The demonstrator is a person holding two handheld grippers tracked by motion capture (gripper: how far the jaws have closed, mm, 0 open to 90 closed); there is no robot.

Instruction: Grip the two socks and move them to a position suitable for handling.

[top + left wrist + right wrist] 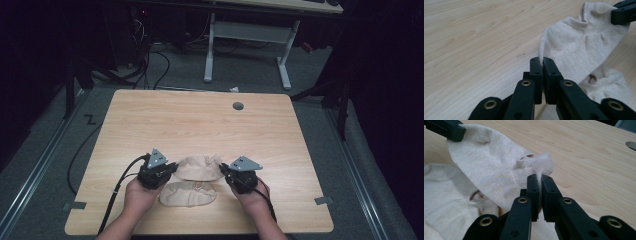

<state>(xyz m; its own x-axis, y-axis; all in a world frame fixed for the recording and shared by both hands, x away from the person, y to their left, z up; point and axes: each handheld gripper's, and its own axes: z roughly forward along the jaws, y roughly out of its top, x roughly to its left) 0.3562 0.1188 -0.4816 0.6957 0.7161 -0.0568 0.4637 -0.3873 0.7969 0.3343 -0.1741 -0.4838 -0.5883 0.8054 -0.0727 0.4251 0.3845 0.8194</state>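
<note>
— Where was the beige knitted sock (200, 166)?
— Stretched between both grippers, above the near middle of the pale wooden surface (200, 120).
— And the fingers?
— The left gripper (541, 62) pinched its left edge; the right gripper (540, 180) pinched the ribbed cuff.
— Anything else?
— A second beige sock (188, 194) lay flat, nearer the person.
</note>
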